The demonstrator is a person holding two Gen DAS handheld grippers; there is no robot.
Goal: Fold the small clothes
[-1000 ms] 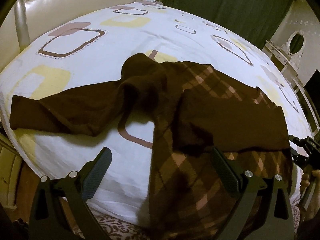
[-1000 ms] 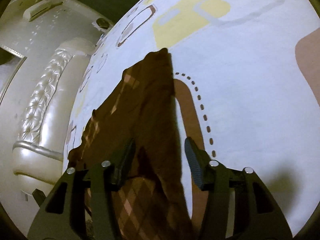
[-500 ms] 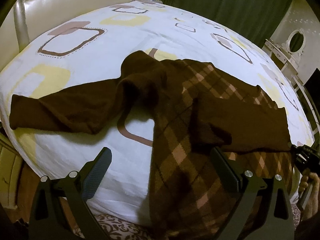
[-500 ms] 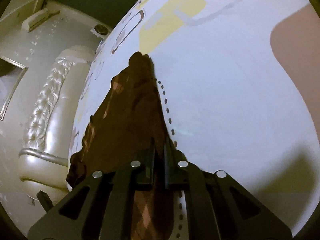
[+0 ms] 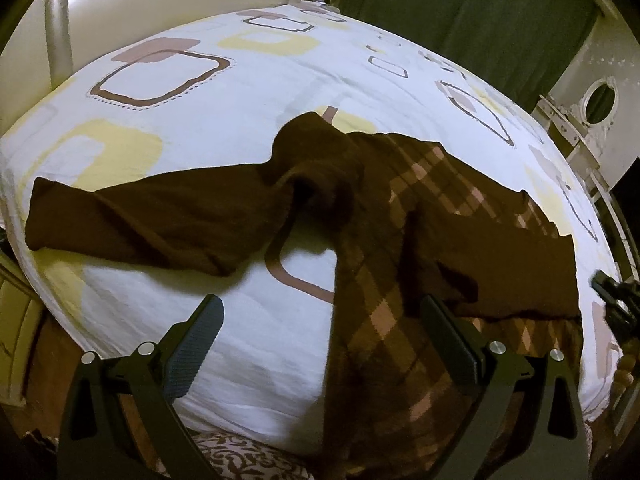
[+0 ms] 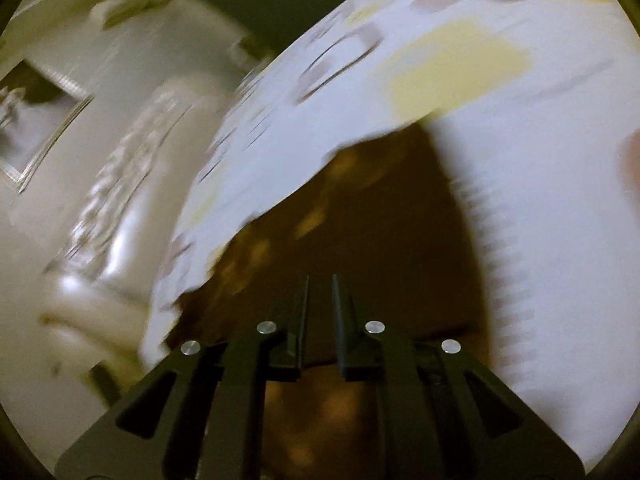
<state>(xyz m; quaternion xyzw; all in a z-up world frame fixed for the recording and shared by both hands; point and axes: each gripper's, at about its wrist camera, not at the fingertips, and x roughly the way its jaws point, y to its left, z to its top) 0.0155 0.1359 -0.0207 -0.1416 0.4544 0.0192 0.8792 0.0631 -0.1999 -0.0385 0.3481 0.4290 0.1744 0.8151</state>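
Note:
A dark brown sweater (image 5: pixel 384 240) with a tan argyle front lies on the bed. Its left sleeve (image 5: pixel 132 220) stretches out to the left. Its right sleeve (image 5: pixel 512 268) is folded across the body. My left gripper (image 5: pixel 320 340) is open and empty, held above the hem near the bed's front edge. My right gripper (image 6: pixel 320 308) has its fingers nearly together over the brown sweater (image 6: pixel 360 240); the view is blurred and no cloth shows between the tips. It also shows at the right edge of the left wrist view (image 5: pixel 616 304).
The bed has a white sheet (image 5: pixel 208 92) with yellow and brown squares. A cream padded headboard (image 5: pixel 120 4) stands at the back left. A green curtain (image 5: pixel 460 8) hangs behind. A dresser with a round mirror (image 5: pixel 598 100) is at the right.
My right gripper closed on the right sleeve and carried it across the sweater's body. Now the sleeve lies folded and the right view swings fast. The left gripper held still.

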